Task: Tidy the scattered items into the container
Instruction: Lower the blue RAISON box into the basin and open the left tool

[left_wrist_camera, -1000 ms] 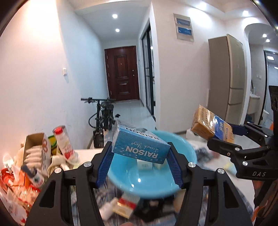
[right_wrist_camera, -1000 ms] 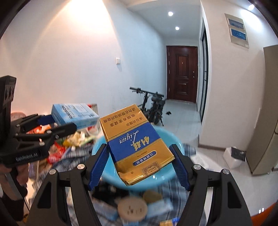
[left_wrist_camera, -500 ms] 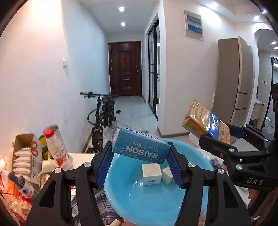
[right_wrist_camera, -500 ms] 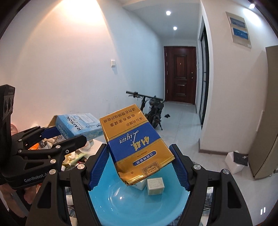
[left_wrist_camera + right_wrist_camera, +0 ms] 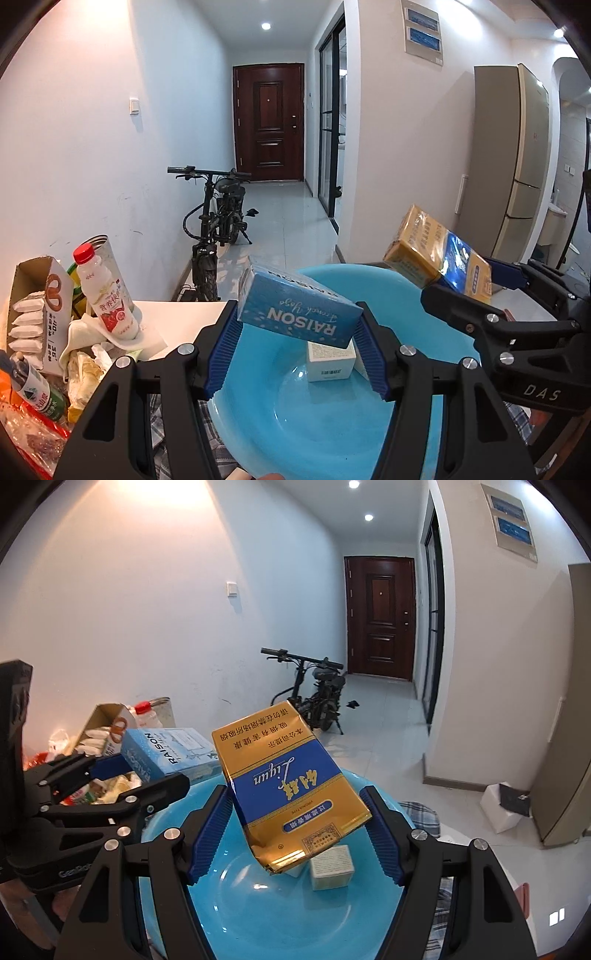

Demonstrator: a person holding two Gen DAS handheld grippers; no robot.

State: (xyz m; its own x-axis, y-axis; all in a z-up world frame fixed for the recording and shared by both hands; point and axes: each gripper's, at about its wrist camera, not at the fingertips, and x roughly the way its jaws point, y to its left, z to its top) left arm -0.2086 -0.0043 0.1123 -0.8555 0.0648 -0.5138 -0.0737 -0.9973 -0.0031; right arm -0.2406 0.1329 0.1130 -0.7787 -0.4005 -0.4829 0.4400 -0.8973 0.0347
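Left gripper (image 5: 297, 354) clamped on one light-blue carton (image 5: 295, 308) printed "RAISON", text upside down in the left wrist view, box tilted with its right end lower, held above the basin (image 5: 295, 417) at roughly 12 o'clock of the bowl. Right gripper (image 5: 295, 834) clamped on one gold-and-blue foil pack (image 5: 291, 794) lettered "Liqun", crinkled at its lower corner, tilted, also above the basin; in the left wrist view it sits at 2 o'clock of the RAISON carton. Both sets of blue ribbed pads press the box sides, fingers at medium width. Basin: one, round, glossy turquoise plastic, on a plaid cloth (image 5: 424, 812). Inside it: two small pale boxes (image 5: 332, 862) side by side near the far wall, one partly hidden behind the foil pack. Clutter at 9 o'clock of the basin: one red-capped drink bottle (image 5: 105, 295), one open cardboard box (image 5: 35, 314) of white sachets, one green-label bottle (image 5: 33, 387), crumpled wrappers. One bicycle (image 5: 218, 221) in the hallway beyond.
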